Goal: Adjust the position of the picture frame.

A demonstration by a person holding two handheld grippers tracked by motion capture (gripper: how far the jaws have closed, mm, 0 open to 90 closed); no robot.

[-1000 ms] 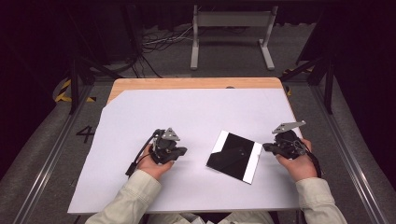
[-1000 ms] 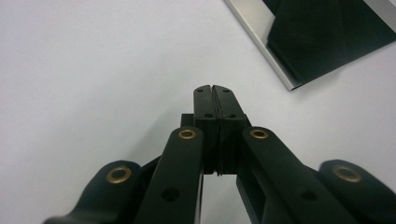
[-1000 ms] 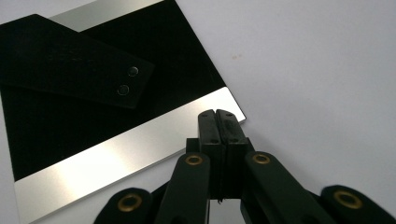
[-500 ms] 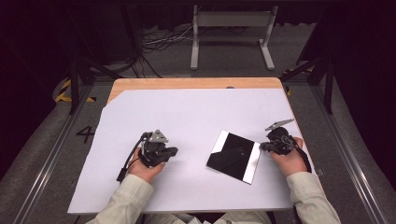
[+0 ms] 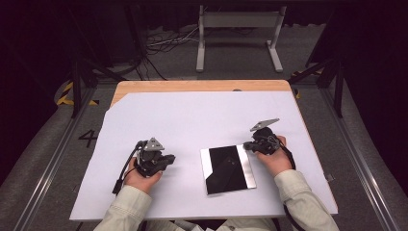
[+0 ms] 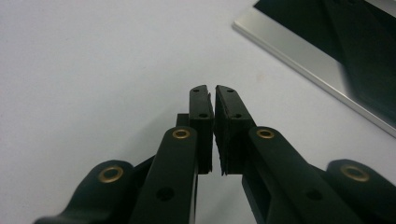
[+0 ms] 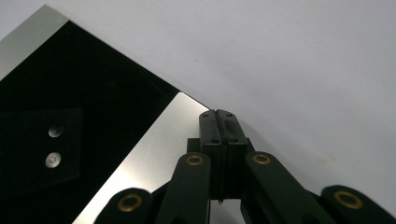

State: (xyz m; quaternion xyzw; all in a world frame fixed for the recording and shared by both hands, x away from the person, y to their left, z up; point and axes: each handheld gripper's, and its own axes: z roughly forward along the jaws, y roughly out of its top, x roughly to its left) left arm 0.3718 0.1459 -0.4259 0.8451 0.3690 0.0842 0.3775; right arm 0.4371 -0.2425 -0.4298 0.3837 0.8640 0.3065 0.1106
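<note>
Change since a second ago: right gripper (image 5: 247, 145) has come in from the right to the far right corner of the black plate (image 5: 226, 168), while the left gripper (image 5: 169, 159) has drifted slightly toward the person and lies well apart from the plate.
Plate position: flat on the white sheet (image 5: 192, 115), between the two hands, closer to the near edge than the far one, turned a little off square.
Plate look: glossy dark middle with a silver strip (image 7: 154, 149) down each side; in the left gripper view its near strip (image 6: 303, 51) crosses the upper right.
Right claw: jaws pressed together with nothing between them, tips at or just over the plate's corner; whether they touch it I cannot tell.
Left claw: jaws nearly together, a hairline gap, empty, resting low over bare sheet.
Step in hand: judging by the pose, a nudge or a corner pick-up of the plate.
Doing it well: the plate lies flush, so a closed tip probably only slides it; parting the jaws and coming in low at the edge would likely give purchase, and the left gripper could brace the opposite side.
Risk: the polished face looks slippery and easy to mark.
Edges: sheet's near edge is not far behind the plate; wooden table (image 5: 202, 85) rim shows beyond the sheet's far edge.
Open room: broad bare sheet ahead and to the left, less to the right.
</note>
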